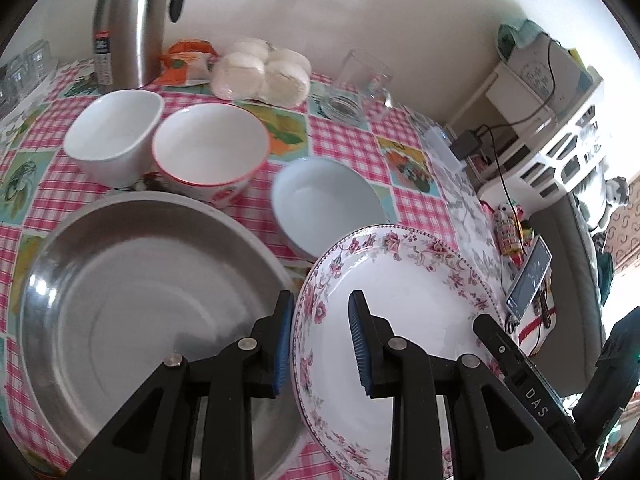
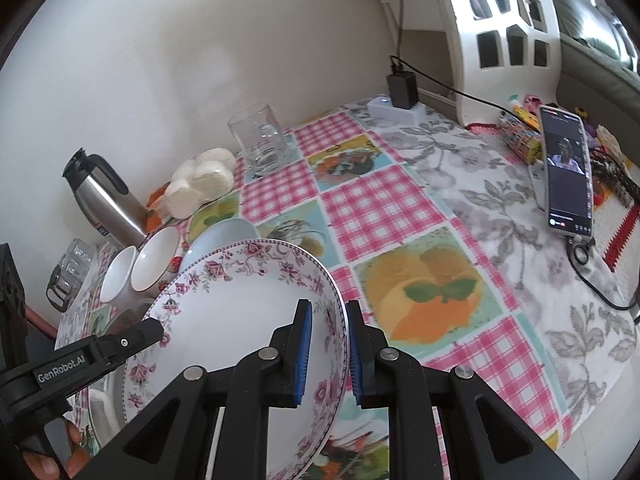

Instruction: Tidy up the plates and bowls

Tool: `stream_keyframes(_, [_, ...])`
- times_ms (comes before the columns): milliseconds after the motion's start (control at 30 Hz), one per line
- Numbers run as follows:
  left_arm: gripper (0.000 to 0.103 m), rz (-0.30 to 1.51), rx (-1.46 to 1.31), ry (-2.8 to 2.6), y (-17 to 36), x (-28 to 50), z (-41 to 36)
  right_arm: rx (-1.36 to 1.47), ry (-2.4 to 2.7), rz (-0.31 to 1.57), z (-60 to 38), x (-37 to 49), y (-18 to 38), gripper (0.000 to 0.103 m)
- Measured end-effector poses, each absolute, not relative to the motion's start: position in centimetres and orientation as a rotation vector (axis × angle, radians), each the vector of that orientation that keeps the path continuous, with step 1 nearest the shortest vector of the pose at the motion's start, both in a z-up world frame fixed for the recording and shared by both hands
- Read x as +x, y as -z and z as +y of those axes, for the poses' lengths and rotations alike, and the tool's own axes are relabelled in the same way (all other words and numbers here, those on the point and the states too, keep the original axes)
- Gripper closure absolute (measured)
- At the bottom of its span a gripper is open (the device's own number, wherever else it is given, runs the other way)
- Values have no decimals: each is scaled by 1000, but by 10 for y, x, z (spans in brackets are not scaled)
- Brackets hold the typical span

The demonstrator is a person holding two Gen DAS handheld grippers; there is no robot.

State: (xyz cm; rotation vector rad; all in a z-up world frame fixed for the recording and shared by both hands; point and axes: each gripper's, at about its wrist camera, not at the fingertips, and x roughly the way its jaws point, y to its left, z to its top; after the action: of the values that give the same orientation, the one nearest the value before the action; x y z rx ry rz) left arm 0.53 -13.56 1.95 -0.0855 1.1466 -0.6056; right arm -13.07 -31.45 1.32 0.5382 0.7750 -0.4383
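Both gripper pairs, left gripper (image 1: pixel 320 344) and right gripper (image 2: pixel 326 350), clamped on opposite rims of floral plate (image 1: pixel 404 304).

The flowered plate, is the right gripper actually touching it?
Touching. In the right wrist view the right gripper has one blue pad on each side of the flowered plate, pressed against its rim, and the plate hangs tilted above the tablecloth.

In the left wrist view the steel basin (image 1: pixel 132 312) runs off the lower left edge, its near rim hidden behind the left tongs (image 1: pixel 320 344). The floral plate (image 1: pixel 400 308) is cut off at the bottom. The thermos (image 1: pixel 132 20) loses its top at the upper edge. In the right wrist view, 2 bowls (image 2: pixel 136 272) sit partly behind the plate; a hand (image 2: pixel 48 460) shows only fingertips, lower left.
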Motion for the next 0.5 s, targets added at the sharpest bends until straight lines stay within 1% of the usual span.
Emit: stream_keyframes(500, [74, 1138, -172, 530, -22, 44, -63, 467, 371, 828, -249, -83, -9, 85])
